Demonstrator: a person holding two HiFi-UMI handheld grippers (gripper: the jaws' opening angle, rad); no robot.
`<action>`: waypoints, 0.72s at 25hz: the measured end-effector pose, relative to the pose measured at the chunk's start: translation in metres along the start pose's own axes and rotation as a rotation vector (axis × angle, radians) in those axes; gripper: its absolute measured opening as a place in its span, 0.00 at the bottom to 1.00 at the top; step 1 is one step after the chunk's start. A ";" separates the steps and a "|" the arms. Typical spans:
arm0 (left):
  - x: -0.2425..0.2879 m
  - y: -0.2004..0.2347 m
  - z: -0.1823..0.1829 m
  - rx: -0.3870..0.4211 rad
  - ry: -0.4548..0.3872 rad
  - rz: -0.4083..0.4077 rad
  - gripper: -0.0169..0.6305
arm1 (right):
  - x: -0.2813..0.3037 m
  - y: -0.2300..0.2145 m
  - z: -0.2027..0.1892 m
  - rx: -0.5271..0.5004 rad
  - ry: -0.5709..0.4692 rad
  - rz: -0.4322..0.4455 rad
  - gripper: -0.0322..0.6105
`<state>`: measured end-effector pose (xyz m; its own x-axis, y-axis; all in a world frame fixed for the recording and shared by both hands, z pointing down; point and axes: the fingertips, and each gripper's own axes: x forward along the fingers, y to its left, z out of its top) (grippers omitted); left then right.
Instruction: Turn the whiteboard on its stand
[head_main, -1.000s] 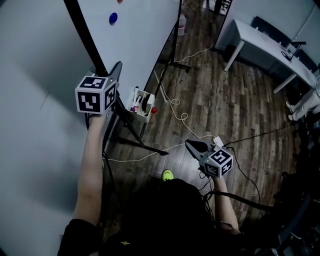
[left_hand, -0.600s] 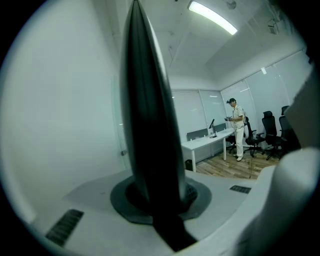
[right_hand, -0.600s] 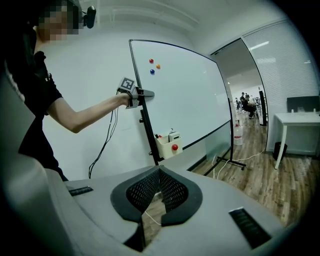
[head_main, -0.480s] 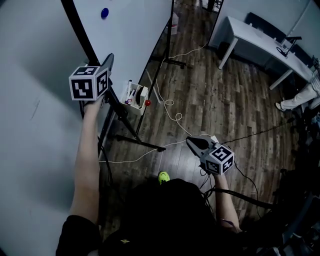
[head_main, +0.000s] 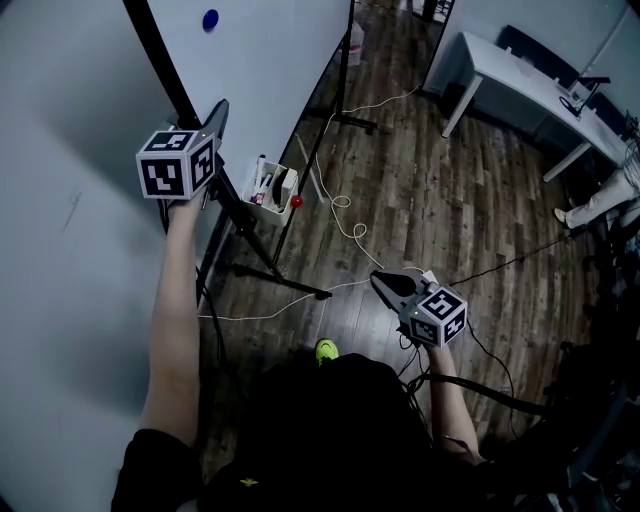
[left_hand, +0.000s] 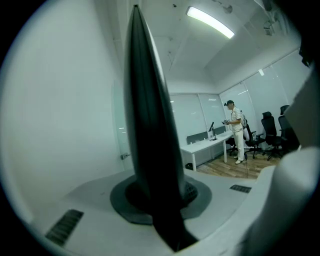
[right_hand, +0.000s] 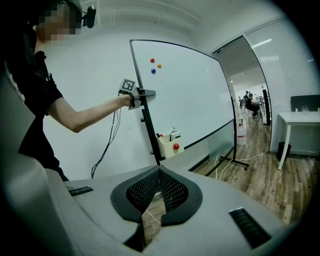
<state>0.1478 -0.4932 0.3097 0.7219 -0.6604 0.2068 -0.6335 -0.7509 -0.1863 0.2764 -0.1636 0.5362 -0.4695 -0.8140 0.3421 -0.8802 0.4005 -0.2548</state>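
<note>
The whiteboard (head_main: 270, 50) stands on its wheeled stand at the top left of the head view, with a blue magnet (head_main: 210, 18) on it. My left gripper (head_main: 218, 108) is shut on the board's black side frame (left_hand: 150, 125), which runs up between the jaws in the left gripper view. The right gripper view shows the whole board (right_hand: 190, 95) with the left gripper (right_hand: 145, 93) clamped on its near edge. My right gripper (head_main: 382, 283) hangs low over the wood floor, away from the board, shut with nothing in it (right_hand: 159, 172).
A white marker tray (head_main: 270, 185) with a red magnet hangs on the stand below the left gripper. Cables (head_main: 345, 215) trail across the floor by the stand's foot (head_main: 355, 122). A white desk (head_main: 520, 75) stands at the back right. A person (left_hand: 235, 132) stands near desks and chairs.
The head view has shifted a little, so the board and tray sit slightly higher and further left. The left gripper keeps its hold on the frame. The right gripper has hardly moved.
</note>
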 end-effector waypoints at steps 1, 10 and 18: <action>0.000 0.000 0.000 0.002 0.012 -0.005 0.13 | 0.000 0.000 -0.001 0.001 0.003 0.001 0.04; -0.011 -0.002 0.010 -0.042 0.036 -0.034 0.12 | -0.011 0.009 0.006 0.031 0.002 0.011 0.04; -0.041 -0.018 0.014 -0.047 0.031 -0.056 0.12 | -0.014 0.022 0.004 0.025 0.002 -0.006 0.04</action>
<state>0.1332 -0.4522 0.2915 0.7481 -0.6166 0.2453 -0.6054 -0.7855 -0.1284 0.2636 -0.1452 0.5227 -0.4643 -0.8153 0.3459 -0.8810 0.3851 -0.2749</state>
